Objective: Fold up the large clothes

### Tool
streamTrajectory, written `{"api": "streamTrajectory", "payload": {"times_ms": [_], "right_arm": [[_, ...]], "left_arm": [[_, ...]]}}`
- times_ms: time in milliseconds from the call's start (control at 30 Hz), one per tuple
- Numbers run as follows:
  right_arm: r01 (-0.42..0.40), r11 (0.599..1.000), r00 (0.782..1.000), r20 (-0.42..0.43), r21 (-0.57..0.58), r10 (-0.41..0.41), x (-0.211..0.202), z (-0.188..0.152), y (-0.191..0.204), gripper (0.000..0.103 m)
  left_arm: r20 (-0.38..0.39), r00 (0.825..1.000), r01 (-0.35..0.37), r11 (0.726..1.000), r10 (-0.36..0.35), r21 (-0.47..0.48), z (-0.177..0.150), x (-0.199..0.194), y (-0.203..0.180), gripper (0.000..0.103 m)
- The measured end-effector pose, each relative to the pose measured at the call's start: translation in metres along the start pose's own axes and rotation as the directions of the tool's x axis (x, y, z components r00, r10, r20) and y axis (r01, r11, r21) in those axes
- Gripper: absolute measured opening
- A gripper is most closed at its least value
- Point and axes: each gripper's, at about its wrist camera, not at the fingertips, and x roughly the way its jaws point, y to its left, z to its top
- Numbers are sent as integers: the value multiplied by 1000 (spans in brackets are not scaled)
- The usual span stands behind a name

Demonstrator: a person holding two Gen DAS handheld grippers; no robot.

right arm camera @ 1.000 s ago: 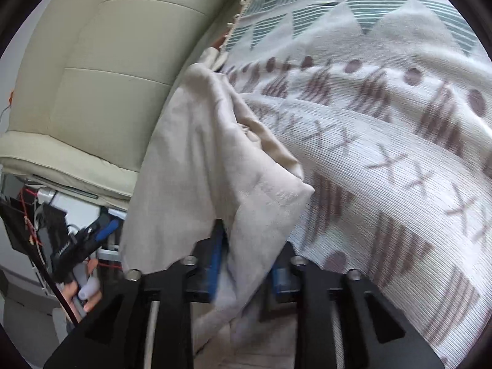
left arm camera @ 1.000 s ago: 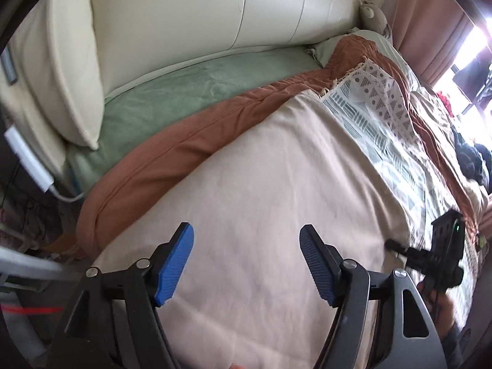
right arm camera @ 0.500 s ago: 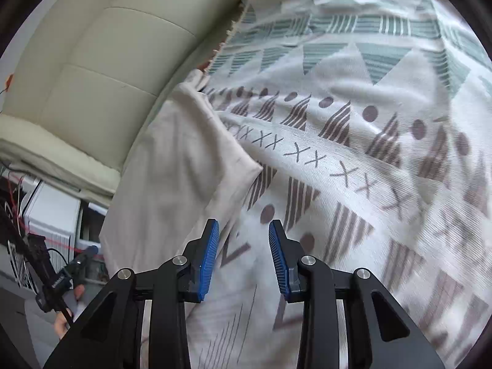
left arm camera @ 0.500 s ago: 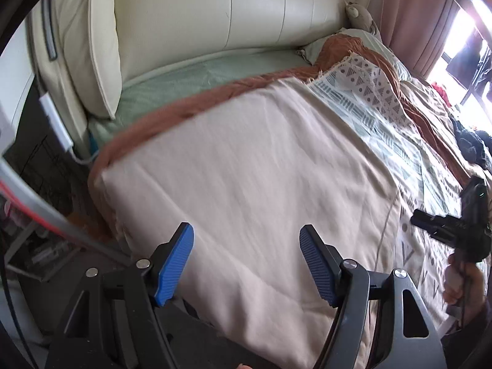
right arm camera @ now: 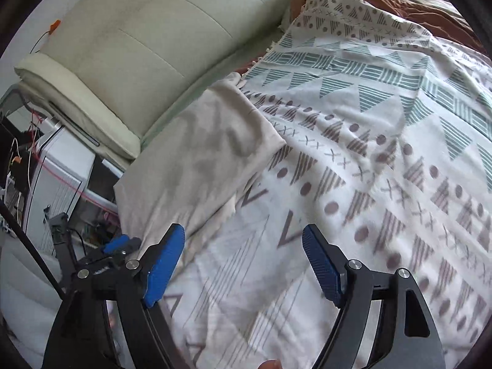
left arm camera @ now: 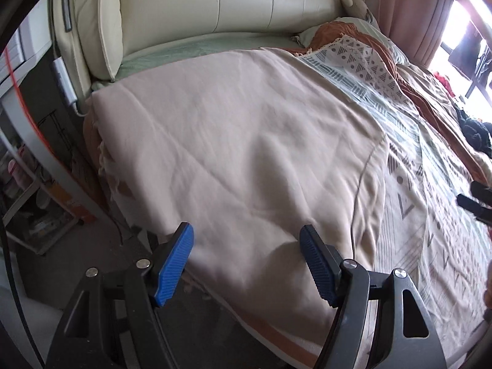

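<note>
On the bed, the beige garment (left arm camera: 240,141) lies spread flat over the patterned blanket (left arm camera: 430,215), with its near edge draped over the side of the mattress. Its far edge runs close to the cream padded headboard (left arm camera: 246,0), and a strip of green sheet (left arm camera: 190,52) shows between the two.

Your left gripper (left arm camera: 246,261) hangs above the near part of the garment. Its jaws stand wide apart and nothing is between the blue pads (left arm camera: 173,264); the cloth lies below them, not clamped.

Your right gripper (right arm camera: 243,264) is above the patterned blanket (right arm camera: 369,153), just beside the garment's right-hand edge (right arm camera: 200,160). Its jaws are opening, and no fabric is between them. In the right wrist view the garment lies to the left of the gripper, with one corner reaching toward the headboard (right arm camera: 138,46).

In the left wrist view, part of the right gripper shows at the right edge of the frame. In the right wrist view, the left gripper (right arm camera: 117,243) shows at lower left, beside the bed. A rust-coloured throw (left arm camera: 347,33) lies bunched near the far pillows.
</note>
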Motion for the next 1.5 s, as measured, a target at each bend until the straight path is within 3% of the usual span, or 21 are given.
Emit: {"api": "streamTrajectory", "payload": {"times_ms": [67,267,400,600,767,1033,1100,1167,1233,1500], "right_arm": [[20,1000,1000,15,-15,-19,-15,-8,1,79],[47,999,997,66,-18,-46,-58,-35,1,103],[62,998,993,104,-15,-61,-83,-53,-1,103],[74,997,983,169,-37,-67,-115,-78,5,103],[120,989,980,169,-81,-105,-137,-96,17,103],[152,988,968,207,-23,-144,-185,-123,20,103],[160,987,963,225,-26,-150,-198,-133,23,103],[181,983,955,244,-30,-168,-212,-145,26,103],[205,978,946,262,-31,-190,-228,-158,32,103],[296,955,905,325,-23,-273,-285,-223,55,103]], "left_arm": [[8,1000,-15,1000,15,3,-11,-1,-5,72],[20,1000,-16,999,17,-48,-37,-6,-9,72],[5,999,33,997,-32,-67,-50,-10,-13,72],[-47,997,70,997,-69,21,-70,-17,-37,72],[5,995,100,994,-101,38,-72,-48,-39,72],[108,986,119,987,-131,111,-65,-114,-47,72],[140,979,129,982,-148,137,-65,-132,-52,73],[169,972,136,978,-162,159,-67,-147,-58,86],[200,965,129,974,-167,187,-72,-162,-65,92],[285,928,165,951,-240,263,-106,-220,-79,97]]}}
